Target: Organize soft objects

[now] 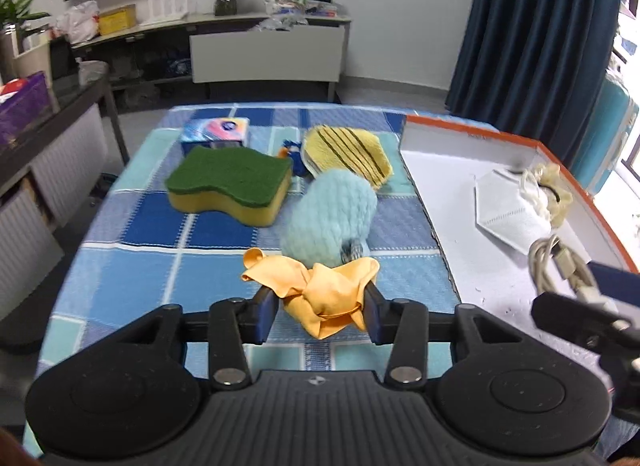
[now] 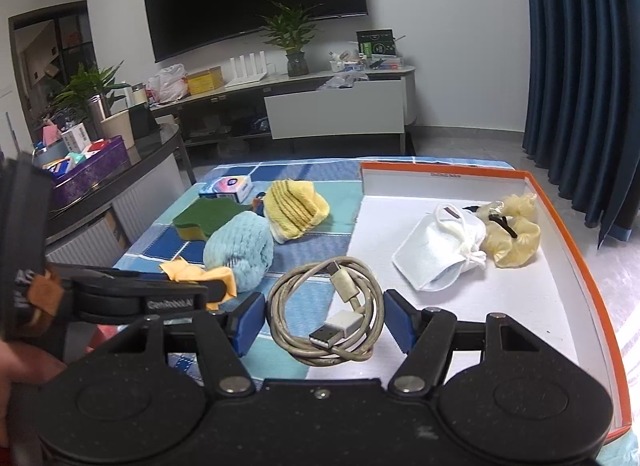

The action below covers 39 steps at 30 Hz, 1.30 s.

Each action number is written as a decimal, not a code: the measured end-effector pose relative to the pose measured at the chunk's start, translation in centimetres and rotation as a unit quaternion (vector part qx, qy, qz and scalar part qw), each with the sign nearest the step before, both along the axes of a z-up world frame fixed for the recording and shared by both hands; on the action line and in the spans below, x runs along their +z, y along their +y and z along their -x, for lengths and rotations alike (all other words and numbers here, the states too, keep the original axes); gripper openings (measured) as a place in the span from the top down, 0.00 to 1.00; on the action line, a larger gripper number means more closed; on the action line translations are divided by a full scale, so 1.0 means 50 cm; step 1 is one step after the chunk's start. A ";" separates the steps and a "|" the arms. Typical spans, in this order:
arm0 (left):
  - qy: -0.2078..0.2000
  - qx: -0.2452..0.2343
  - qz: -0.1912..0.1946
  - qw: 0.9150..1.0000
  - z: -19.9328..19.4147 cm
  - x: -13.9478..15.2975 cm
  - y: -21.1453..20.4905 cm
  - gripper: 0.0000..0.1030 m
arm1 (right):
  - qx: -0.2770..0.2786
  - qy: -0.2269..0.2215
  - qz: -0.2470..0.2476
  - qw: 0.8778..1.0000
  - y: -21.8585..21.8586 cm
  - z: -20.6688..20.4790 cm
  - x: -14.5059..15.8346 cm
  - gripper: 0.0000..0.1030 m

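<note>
Left wrist: left gripper [image 1: 322, 308] clamps orange cloth [image 1: 320, 294]; right gripper [image 2: 325, 326] grips coiled cable [image 2: 326, 314].

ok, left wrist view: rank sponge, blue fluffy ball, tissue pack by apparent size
1. sponge and blue fluffy ball: look about alike, and the ball sits nearer the camera, so no ranking between them.
2. tissue pack: smallest, though farthest away.

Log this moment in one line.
left gripper: shut on orange cloth | right gripper: around coiled cable, grip unclear | box: mask, scrunchie inside
</note>
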<state>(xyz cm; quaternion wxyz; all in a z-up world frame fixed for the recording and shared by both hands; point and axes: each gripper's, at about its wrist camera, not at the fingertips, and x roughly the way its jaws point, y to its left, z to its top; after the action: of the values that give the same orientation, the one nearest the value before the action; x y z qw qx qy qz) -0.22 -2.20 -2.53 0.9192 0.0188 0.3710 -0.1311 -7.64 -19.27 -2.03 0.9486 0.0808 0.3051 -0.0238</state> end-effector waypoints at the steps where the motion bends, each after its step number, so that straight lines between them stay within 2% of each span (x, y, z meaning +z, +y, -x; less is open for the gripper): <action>1: 0.000 0.004 0.002 1.000 0.001 0.006 0.005 0.57 | 0.002 -0.001 -0.001 1.000 0.003 0.001 0.002 0.25; 15: -0.018 0.034 0.005 0.999 0.072 0.058 0.034 0.57 | 0.018 -0.020 -0.001 1.000 0.025 0.024 0.039 0.25; 39: -0.032 0.020 0.020 0.999 0.108 0.086 0.014 0.57 | 0.008 -0.037 0.001 0.999 0.003 0.056 0.068 0.25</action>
<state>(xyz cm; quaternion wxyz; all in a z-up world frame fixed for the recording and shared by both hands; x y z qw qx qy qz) -5.60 -1.52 1.78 0.9333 -0.0029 0.3387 -0.1190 -10.46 -19.10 1.36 0.9596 0.0782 0.2700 -0.0131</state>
